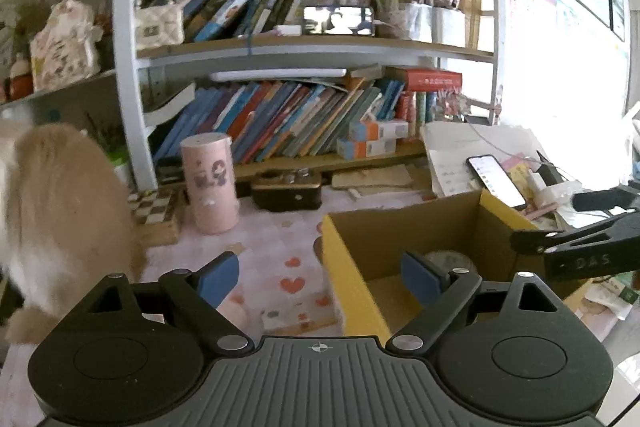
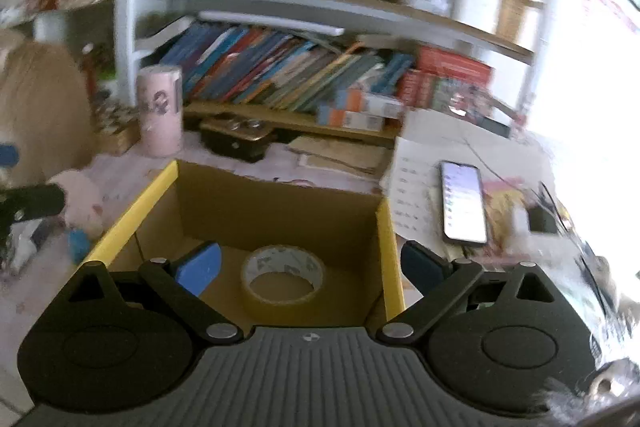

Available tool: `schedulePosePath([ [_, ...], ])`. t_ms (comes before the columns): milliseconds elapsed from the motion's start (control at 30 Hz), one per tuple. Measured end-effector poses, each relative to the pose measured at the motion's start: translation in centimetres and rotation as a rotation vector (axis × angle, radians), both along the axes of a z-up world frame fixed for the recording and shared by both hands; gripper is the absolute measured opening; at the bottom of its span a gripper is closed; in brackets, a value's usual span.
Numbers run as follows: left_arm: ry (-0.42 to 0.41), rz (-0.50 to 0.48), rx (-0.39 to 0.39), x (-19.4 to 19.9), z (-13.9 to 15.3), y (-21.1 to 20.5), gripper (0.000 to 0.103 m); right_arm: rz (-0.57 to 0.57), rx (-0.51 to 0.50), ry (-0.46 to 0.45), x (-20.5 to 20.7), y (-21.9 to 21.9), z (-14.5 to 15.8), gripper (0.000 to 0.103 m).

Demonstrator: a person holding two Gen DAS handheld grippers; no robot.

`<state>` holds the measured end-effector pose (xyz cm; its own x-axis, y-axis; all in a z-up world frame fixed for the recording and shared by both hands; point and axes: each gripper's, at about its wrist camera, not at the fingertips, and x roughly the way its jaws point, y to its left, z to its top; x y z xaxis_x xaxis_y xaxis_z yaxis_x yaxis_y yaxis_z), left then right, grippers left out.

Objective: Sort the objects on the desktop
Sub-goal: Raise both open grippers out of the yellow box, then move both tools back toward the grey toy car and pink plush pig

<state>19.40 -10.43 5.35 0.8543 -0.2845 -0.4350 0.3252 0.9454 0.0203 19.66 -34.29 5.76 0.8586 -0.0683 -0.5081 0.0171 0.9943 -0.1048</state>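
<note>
Two wide-open jaws fill the bottom of my left wrist view: the left gripper [image 1: 320,279] holds nothing, its blue pads [image 1: 218,281] spread far apart over the pink heart-print cover on the bench [image 1: 276,247]. Right of centre I see the cardboard box [image 1: 348,267] with yellow edges, its near left wall sitting between the pads, and a sliver of the tape roll [image 1: 450,261] shows low inside it behind the right pad. A pink cylinder tin [image 1: 208,183] stands upright at centre left, in front of the bookshelf [image 1: 320,47]. A lit phone [image 1: 496,181] lies on papers at the right, and the other gripper's black arm enters from the right edge above the box. In my right wrist view, which is blurred, the right gripper [image 2: 310,267] is likewise spread wide and holds nothing, hanging over the open box [image 2: 390,247]. The tape roll [image 2: 283,279] lies flat on the box floor at lower centre, between the pads and touching neither. The phone [image 2: 462,203] lies right of the box, and the pink tin [image 2: 159,109] stands upper left.
</note>
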Motion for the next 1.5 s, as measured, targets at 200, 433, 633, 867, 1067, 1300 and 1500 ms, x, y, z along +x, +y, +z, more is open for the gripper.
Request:
schedulePosePath([
  [200, 0.011, -0.001, -0.004, -2.1, -0.6, 2.6, 0.092, -0.110, 0.025, -0.044, -3.3, 1.8, -0.3, 0.098],
  [433, 0.035, -0.008, -0.001, -5.2, -1.7, 5.9, 0.095, -0.217, 0.082, -0.018, -7.4, 4.2, -1.4, 0.098],
  [633, 0.069, 0.008, 0.009, -8.5, -2.6, 9.3, 0.095, -0.233, 0.116, 0.031, -11.2, 8.3, -2.9, 0.098],
  [867, 0.100, 0.053, 0.031, -11.8, -3.9, 12.8, 0.095, -0.207, 0.154, 0.066, -14.7, 13.2, -4.5, 0.098],
  [1067, 0.110, 0.100, 0.049, -13.8, -4.7, 15.1, 0.095, -0.135, 0.166, 0.089, -16.8, 17.2, -5.5, 0.098],
  [1300, 0.133, 0.149, 0.059, -15.5, -5.2, 17.5, 0.095, -0.036, 0.166, 0.107, -17.6, 20.8, -5.7, 0.090],
  [1500, 0.153, 0.168, 0.063, -16.4, -5.5, 19.1, 0.095, 0.030, 0.169, 0.150, -17.6, 23.2, -6.2, 0.083],
])
